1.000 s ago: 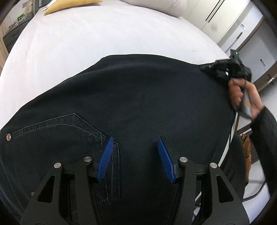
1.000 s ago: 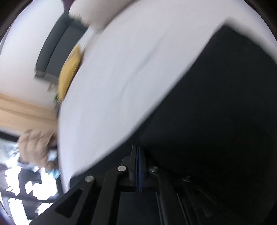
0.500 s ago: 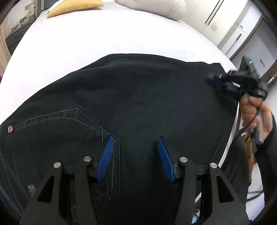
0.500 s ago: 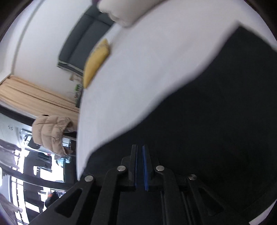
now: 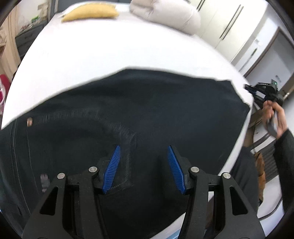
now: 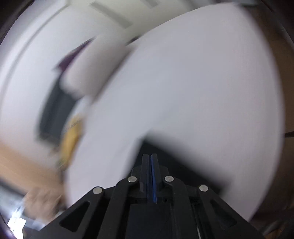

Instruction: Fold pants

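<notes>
The dark denim pants (image 5: 147, 114) lie flat on the white-sheeted bed (image 5: 114, 51) as a compact folded block, so most folding looks done. The left claw (image 5: 143, 165) hangs over them, jaws apart and empty. The right claw (image 5: 248, 88) is off the cloth, jaws together. A yellow cushion (image 5: 90, 12) and a white pillow (image 5: 165, 15) sit by the headboard; pale wardrobe doors (image 5: 229, 23) stand behind.

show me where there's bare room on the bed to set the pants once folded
The white sheet lies bare between the pants and the yellow cushion and white pillow at the head. The near half is taken by the pants, with the left gripper over them.
</notes>
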### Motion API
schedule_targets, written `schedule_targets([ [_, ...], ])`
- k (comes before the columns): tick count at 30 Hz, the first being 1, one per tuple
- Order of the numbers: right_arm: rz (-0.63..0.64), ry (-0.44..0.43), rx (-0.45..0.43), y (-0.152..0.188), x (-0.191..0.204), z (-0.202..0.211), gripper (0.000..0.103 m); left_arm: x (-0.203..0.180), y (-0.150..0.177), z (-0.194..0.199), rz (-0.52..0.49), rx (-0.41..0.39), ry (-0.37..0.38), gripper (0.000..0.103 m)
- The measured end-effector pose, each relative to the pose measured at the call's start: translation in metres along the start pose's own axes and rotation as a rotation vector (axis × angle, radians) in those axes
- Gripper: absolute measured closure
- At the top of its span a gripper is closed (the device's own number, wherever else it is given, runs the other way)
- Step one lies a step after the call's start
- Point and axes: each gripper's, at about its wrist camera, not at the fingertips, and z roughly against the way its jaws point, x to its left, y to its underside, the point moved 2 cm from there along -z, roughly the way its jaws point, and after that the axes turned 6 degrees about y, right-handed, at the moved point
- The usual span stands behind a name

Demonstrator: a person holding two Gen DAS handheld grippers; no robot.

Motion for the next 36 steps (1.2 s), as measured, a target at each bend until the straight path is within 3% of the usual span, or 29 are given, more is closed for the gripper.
schedule_targets([
  [3,0.156,-0.212,0.225,0.085,0.080,-0.017,0.097,-0.007,-0.020,-0.005,-0.022,-0.014,0.027,0.051],
  [5,0.229,-0.297,0.383,0.153,0.128,-0.043,0.097,-0.002,-0.038,-0.013,-0.030,-0.023,0.033,0.051],
  [7,0.208,-0.361,0.528,0.201,0.168,-0.080,0.097,0.020,-0.049,-0.026,0.011,-0.002,0.004,0.051],
  [8,0.210,-0.358,0.591,0.219,0.181,-0.098,0.097,0.037,-0.050,-0.033,0.048,0.033,-0.019,0.052],
  [9,0.218,-0.341,0.649,0.232,0.202,-0.122,0.097,0.050,-0.049,-0.035,0.074,0.053,-0.032,0.059],
  [10,0.223,-0.328,0.738,0.251,0.214,-0.142,0.097,0.069,-0.044,-0.035,0.108,0.059,-0.039,0.072],
  [11,0.233,-0.312,0.771,0.258,0.221,-0.157,0.097,0.086,-0.038,-0.032,0.147,0.055,-0.007,0.077],
  [13,0.291,-0.193,0.751,0.261,0.215,-0.177,0.101,0.109,-0.028,-0.019,0.204,0.040,0.055,0.083],
  [14,0.281,-0.169,0.738,0.260,0.212,-0.186,0.103,0.118,-0.023,-0.011,0.210,0.032,0.042,0.083],
  [16,0.189,-0.191,0.677,0.229,0.194,-0.199,0.103,0.134,-0.012,0.008,0.189,0.009,0.031,0.083],
  [20,0.108,-0.016,0.412,0.154,0.143,-0.159,0.103,0.171,0.007,0.046,0.223,-0.056,0.026,0.083],
  [22,0.100,0.075,0.343,0.136,0.129,-0.129,0.098,0.183,0.012,0.071,0.249,-0.102,-0.033,0.084],
  [23,0.126,0.071,0.335,0.139,0.135,-0.118,0.098,0.183,0.016,0.083,0.261,-0.134,-0.041,0.083],
  [26,0.184,-0.117,0.432,0.173,0.159,-0.086,0.098,0.164,0.022,0.110,0.248,-0.216,-0.019,0.083],
  [29,0.264,-0.304,0.609,0.258,0.194,-0.067,0.098,0.137,0.026,0.109,0.217,-0.225,0.028,0.083],
  [31,0.277,-0.399,0.738,0.319,0.210,-0.067,0.098,0.121,0.035,0.089,0.180,-0.172,0.023,0.083],
  [33,0.322,-0.383,0.792,0.348,0.213,-0.081,0.098,0.124,0.047,0.057,0.182,-0.086,-0.017,0.083],
  [35,0.328,-0.313,0.840,0.369,0.203,-0.100,0.101,0.129,0.057,0.044,0.209,-0.103,0.027,0.084],
  [36,0.314,-0.304,0.834,0.358,0.189,-0.102,0.103,0.133,0.059,0.046,0.222,-0.116,0.049,0.084],
])
